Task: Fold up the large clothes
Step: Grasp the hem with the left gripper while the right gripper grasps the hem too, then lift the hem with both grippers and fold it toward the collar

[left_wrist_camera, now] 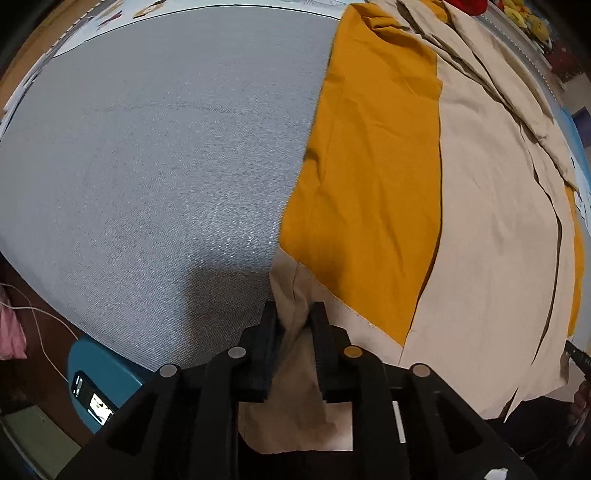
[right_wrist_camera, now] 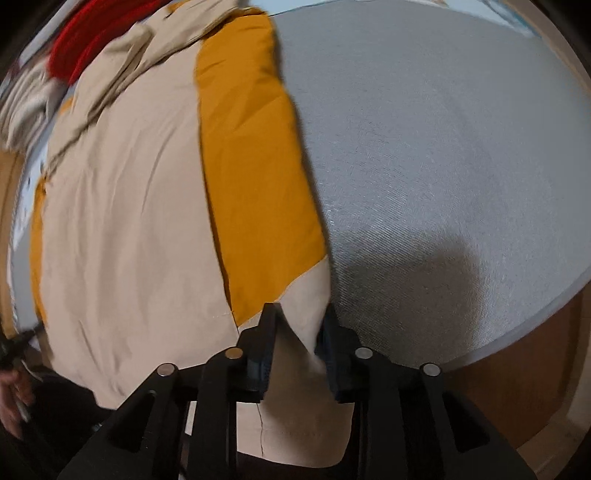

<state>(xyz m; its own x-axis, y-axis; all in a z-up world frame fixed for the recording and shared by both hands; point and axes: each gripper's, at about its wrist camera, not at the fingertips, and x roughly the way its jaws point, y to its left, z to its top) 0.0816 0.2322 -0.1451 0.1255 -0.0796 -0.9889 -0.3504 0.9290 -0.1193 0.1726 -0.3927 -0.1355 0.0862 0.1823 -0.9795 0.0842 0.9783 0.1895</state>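
Note:
A large beige and mustard-yellow garment [left_wrist_camera: 480, 229] lies spread on a grey fabric-covered table [left_wrist_camera: 147, 155]. My left gripper [left_wrist_camera: 293, 314] is shut on the garment's near left beige corner, with cloth pinched between its black fingers. In the right wrist view the same garment [right_wrist_camera: 129, 221] fills the left half and the grey table [right_wrist_camera: 443, 166] the right. My right gripper [right_wrist_camera: 299, 314] is shut on the garment's near right beige corner. Both held corners hang over the table's near edge.
A red cloth [right_wrist_camera: 81, 40] and crumpled beige fabric [right_wrist_camera: 166, 33] lie at the garment's far end. A blue device with a lit screen [left_wrist_camera: 96, 398] sits below the table's left edge, next to a white cable [left_wrist_camera: 40, 332]. A hand [right_wrist_camera: 14, 391] shows at lower left.

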